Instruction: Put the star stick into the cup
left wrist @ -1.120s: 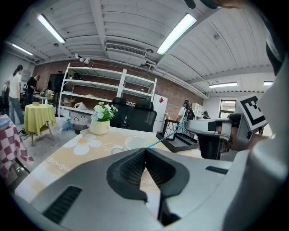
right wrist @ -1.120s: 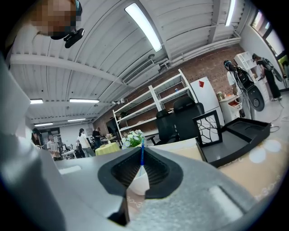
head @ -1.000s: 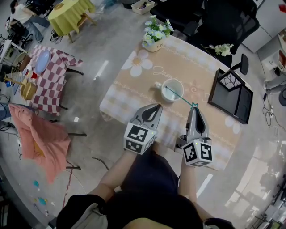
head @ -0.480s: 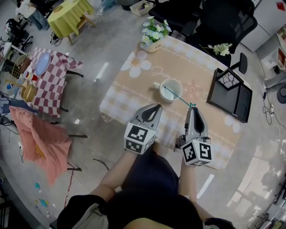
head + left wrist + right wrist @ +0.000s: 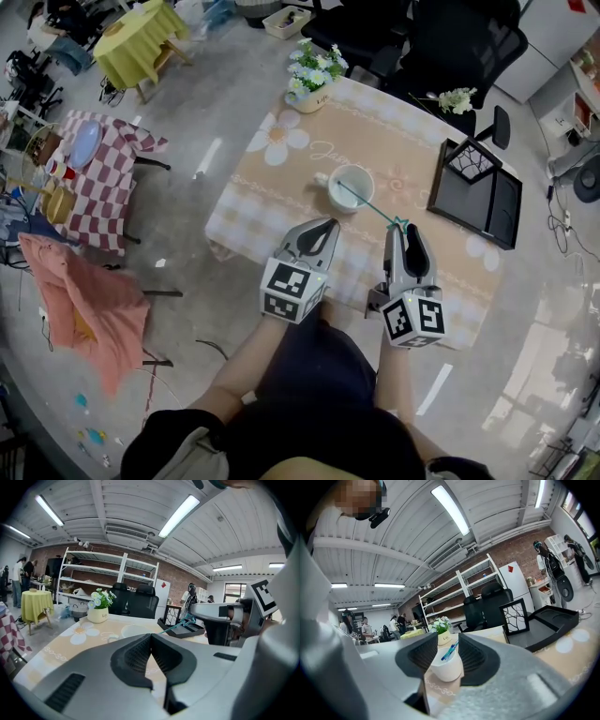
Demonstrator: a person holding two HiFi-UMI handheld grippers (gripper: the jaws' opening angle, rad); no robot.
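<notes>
Right hand-held gripper [image 5: 405, 231]: jaws just opening, spread; star stick [image 5: 366, 202] between, unpinched.
Star stick: leans in cup [image 5: 334, 199], at 11 o'clock.
Left hand-held gripper [image 5: 328, 226]: pressed together.

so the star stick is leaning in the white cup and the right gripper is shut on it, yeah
Not quite. The right gripper is open: its jaws have just been opening and stand apart, pressing on nothing, as the right gripper view shows. The star stick does lean in the white cup.
</notes>
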